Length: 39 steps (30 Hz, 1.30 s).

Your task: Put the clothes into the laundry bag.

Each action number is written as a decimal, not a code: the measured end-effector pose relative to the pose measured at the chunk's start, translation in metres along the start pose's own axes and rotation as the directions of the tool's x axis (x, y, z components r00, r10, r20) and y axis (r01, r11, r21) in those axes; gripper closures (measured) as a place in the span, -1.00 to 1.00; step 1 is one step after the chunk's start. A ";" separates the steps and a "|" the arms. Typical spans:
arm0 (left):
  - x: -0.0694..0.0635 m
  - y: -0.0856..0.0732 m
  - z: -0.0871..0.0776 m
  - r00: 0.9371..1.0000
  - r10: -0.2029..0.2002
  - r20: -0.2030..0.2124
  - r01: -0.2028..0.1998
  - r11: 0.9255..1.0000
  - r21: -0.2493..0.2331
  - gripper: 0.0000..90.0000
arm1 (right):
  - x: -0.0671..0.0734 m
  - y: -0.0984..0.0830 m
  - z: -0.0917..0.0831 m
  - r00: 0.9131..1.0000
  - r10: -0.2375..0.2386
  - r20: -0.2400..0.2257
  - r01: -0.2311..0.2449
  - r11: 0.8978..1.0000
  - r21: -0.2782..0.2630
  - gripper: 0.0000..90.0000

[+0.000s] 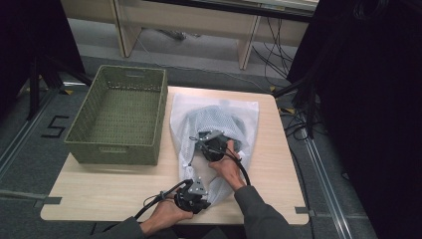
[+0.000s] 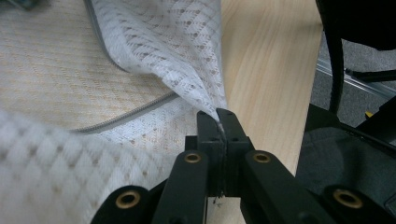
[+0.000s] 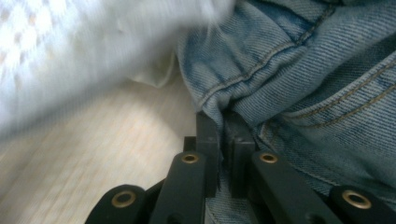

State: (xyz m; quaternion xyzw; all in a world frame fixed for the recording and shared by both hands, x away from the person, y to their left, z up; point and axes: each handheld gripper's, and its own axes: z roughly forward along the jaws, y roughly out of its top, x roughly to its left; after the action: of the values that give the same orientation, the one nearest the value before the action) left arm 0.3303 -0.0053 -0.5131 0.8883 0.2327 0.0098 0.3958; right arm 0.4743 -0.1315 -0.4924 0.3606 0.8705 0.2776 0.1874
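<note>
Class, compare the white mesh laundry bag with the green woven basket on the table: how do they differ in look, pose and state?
The mesh laundry bag is white, soft and crumpled flat on the table; the basket is green, stiff and stands upright. The bag holds denim jeans; the basket is empty. The left gripper pinches the bag's edge and the right gripper grips the jeans; nothing touches the basket. Both rest on the table.

Person wears grey-green long sleeves (image 1: 259,211). Each hand carries a black two-jaw gripper: left gripper (image 2: 219,122), right gripper (image 3: 222,122), w/ brass-coloured rivets, grey three-cornered top plate (image 1: 199,187), black trailing cable (image 1: 242,168).
</note>
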 end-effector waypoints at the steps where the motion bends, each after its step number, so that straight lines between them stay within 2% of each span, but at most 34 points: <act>1: 0.000 0.000 0.000 1.000 0.000 0.000 0.000 1.000 0.000 0.97 | 0.000 0.001 0.003 1.000 -0.001 0.006 0.001 1.000 -0.015 0.93; 2: 0.000 0.000 0.001 1.000 0.002 0.010 -0.002 1.000 -0.011 0.97 | 0.000 0.001 0.003 1.000 -0.001 0.006 0.001 1.000 -0.015 0.93; 3: 0.000 0.000 0.001 1.000 -0.025 0.011 0.025 1.000 -0.012 0.97 | 0.000 0.003 -0.002 1.000 -0.013 -0.027 0.013 1.000 0.006 0.86; 4: 0.002 0.001 0.001 1.000 0.000 0.021 0.000 1.000 -0.006 0.96 | 0.003 0.004 -0.004 0.998 -0.012 -0.054 0.011 1.000 -0.022 0.81; 7: 0.002 0.002 0.001 1.000 -0.010 0.025 0.010 1.000 -0.008 0.92 | 0.005 0.008 -0.026 0.998 -0.005 -0.068 0.001 0.998 -0.064 0.64; 8: 0.002 0.002 0.001 1.000 -0.010 0.025 0.010 1.000 -0.008 0.88 | 0.005 0.009 -0.035 0.995 0.002 -0.099 -0.009 0.998 -0.068 0.58; 9: 0.001 0.002 0.001 0.999 -0.020 0.028 0.020 1.000 -0.007 0.83 | 0.003 0.008 -0.041 0.995 -0.018 -0.099 0.008 0.994 -0.106 0.51; 10: 0.000 0.002 0.001 0.999 -0.030 0.037 0.030 1.000 -0.008 0.79 | -0.001 0.009 -0.050 0.994 -0.041 -0.101 0.030 0.993 -0.110 0.44; 12: -0.001 0.002 0.000 0.999 -0.028 0.033 0.028 1.000 -0.012 0.67 | -0.006 0.007 -0.064 0.997 -0.013 -0.078 0.001 0.989 -0.149 0.36; 14: -0.001 0.005 -0.003 0.999 -0.026 0.037 0.027 0.999 -0.026 0.56 | -0.015 0.006 -0.077 0.997 0.023 -0.080 -0.036 0.986 -0.160 0.28; 15: -0.001 0.007 -0.005 0.999 -0.027 0.033 0.029 0.999 -0.042 0.49 | -0.018 0.005 -0.081 0.997 0.046 -0.060 -0.056 0.982 -0.178 0.22; 16: 0.000 0.009 -0.008 1.000 -0.011 0.023 0.013 0.999 -0.046 0.40 | -0.023 0.005 -0.084 0.998 0.047 -0.049 -0.055 0.979 -0.194 0.16; 17: 0.000 0.009 -0.008 1.000 -0.011 0.023 0.013 0.999 -0.046 0.33 | -0.023 0.005 -0.084 0.998 0.047 -0.049 -0.055 0.979 -0.194 0.16; 18: 0.001 0.012 -0.016 1.000 -0.004 0.010 0.004 0.998 -0.056 0.29 | -0.033 0.002 -0.087 0.999 0.054 -0.007 -0.054 0.972 -0.230 0.08; 19: 0.001 0.012 -0.016 1.000 -0.004 0.010 0.004 0.998 -0.056 0.25 | -0.033 0.002 -0.087 0.999 0.054 -0.007 -0.054 0.972 -0.230 0.08; 20: 0.003 0.013 -0.022 1.000 -0.006 0.006 0.006 0.997 -0.073 0.19 | -0.041 0.001 -0.090 0.998 0.063 0.019 -0.057 0.972 -0.229 0.02; 22: 0.006 0.014 -0.034 1.000 -0.005 -0.015 0.003 0.997 -0.082 0.15 | -0.043 0.000 -0.090 0.997 0.077 0.032 -0.067 0.970 -0.234 0.01; 23: 0.009 0.013 -0.042 0.999 0.016 -0.027 -0.018 0.996 -0.083 0.07 | -0.047 -0.002 -0.090 0.995 0.076 0.059 -0.060 0.970 -0.235 -0.02; 24: 0.011 0.011 -0.053 0.998 0.017 -0.053 -0.022 0.996 -0.088 0.06 | -0.049 -0.002 -0.092 0.995 0.075 0.061 -0.060 0.974 -0.216 -0.03; 25: 0.011 0.011 -0.053 0.998 0.017 -0.053 -0.022 0.996 -0.088 0.04 | -0.049 -0.002 -0.092 0.995 0.073 0.070 -0.055 0.972 -0.228 -0.02; 27: 0.015 0.007 -0.070 0.994 0.024 -0.102 -0.034 0.994 -0.099 -0.02 | -0.050 -0.001 -0.091 0.994 0.077 0.083 -0.057 0.973 -0.225 -0.02; 28: 0.019 0.004 -0.079 0.989 0.047 -0.137 -0.059 0.995 -0.082 -0.04 | -0.050 -0.001 -0.092 0.994 0.074 0.083 -0.054 0.974 -0.218 -0.03; 29: 0.021 0.002 -0.083 0.988 0.026 -0.151 -0.040 0.995 -0.089 -0.06 | -0.050 -0.001 -0.091 0.993 0.073 0.090 -0.052 0.974 -0.222 -0.04; 30: 0.024 0.001 -0.087 0.986 0.034 -0.165 -0.048 0.996 -0.079 -0.08 | -0.050 -0.001 -0.092 0.994 0.066 0.082 -0.049 0.980 -0.192 -0.04; 31: 0.024 0.001 -0.087 0.986 0.034 -0.165 -0.048 0.996 -0.079 -0.10 | -0.050 -0.001 -0.092 0.994 0.066 0.082 -0.049 0.980 -0.192 -0.04; 32: 0.031 -0.005 -0.095 0.983 -0.001 -0.182 -0.014 0.997 -0.082 -0.12 | -0.050 -0.001 -0.089 0.993 0.051 0.104 -0.031 0.983 -0.182 -0.04; 33: 0.031 -0.005 -0.095 0.983 -0.001 -0.182 -0.014 0.997 -0.082 -0.14 | -0.050 -0.001 -0.089 0.993 0.051 0.104 -0.031 0.983 -0.182 -0.04; 34: 0.035 -0.010 -0.101 0.978 -0.019 -0.206 0.002 0.997 -0.080 -0.15 | -0.053 -0.001 -0.083 0.989 0.035 0.141 -0.008 0.982 -0.190 -0.04; 35: 0.036 -0.011 -0.103 0.977 -0.025 -0.210 0.008 0.996 -0.084 -0.16 | -0.054 0.000 -0.082 0.991 0.044 0.130 -0.022 0.986 -0.167 -0.02; 36: 0.037 -0.013 -0.106 0.977 -0.032 -0.210 0.013 0.996 -0.090 -0.16 | -0.054 0.000 -0.078 0.988 0.049 0.145 -0.023 0.983 -0.180 0.01; 38: 0.038 -0.014 -0.108 0.976 -0.036 -0.215 0.016 0.995 -0.095 -0.18 | -0.054 0.002 -0.075 0.988 0.045 0.146 -0.019 0.984 -0.176 0.03; 39: 0.038 -0.015 -0.111 0.975 -0.035 -0.218 0.014 0.995 -0.098 -0.19 | -0.056 0.005 -0.068 0.986 0.008 0.169 0.020 0.986 -0.166 0.15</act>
State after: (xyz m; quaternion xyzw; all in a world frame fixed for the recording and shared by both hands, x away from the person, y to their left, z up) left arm 0.3361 0.0970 -0.4544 0.8589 0.2854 0.1142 0.4097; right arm 0.4781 -0.1931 -0.4296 0.3633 0.8262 0.3176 0.2909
